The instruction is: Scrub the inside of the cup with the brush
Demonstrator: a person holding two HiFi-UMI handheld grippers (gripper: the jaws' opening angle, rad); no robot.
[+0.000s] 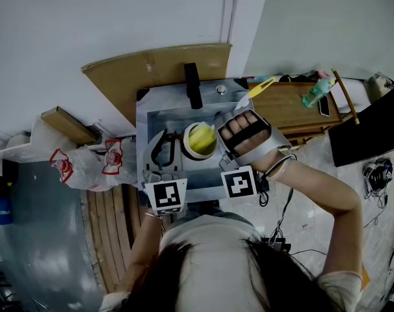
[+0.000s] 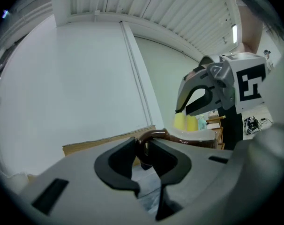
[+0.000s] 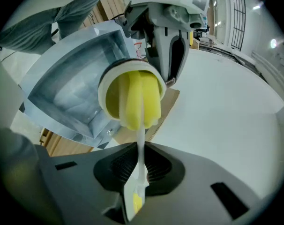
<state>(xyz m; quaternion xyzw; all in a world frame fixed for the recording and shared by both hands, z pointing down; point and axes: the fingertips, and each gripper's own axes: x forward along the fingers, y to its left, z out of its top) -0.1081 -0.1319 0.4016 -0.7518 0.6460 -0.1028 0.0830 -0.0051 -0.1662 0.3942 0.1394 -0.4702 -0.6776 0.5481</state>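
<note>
A cup [image 1: 198,142] with a white rim and a brown handle [image 2: 153,136] hangs tilted over the steel sink [image 1: 151,119]. My left gripper [image 1: 162,153] is shut on that handle, as the left gripper view shows at the jaws [image 2: 143,154]. The brush's yellow sponge head [image 3: 136,100] sits inside the cup's mouth [image 3: 104,81]. Its thin white handle [image 3: 140,146] runs back between the pads of my right gripper [image 3: 141,162], which is shut on it. In the head view the right gripper [image 1: 231,137] is just right of the cup, and the handle's yellow-tipped end [image 1: 259,88] sticks out behind it.
A black faucet [image 1: 192,86] stands at the sink's back edge, with a wooden board [image 1: 158,65] leaning behind it. To the right is a wooden table [image 1: 285,106] holding a green bottle [image 1: 316,92]. Plastic bags [image 1: 86,164] lie to the left of the sink.
</note>
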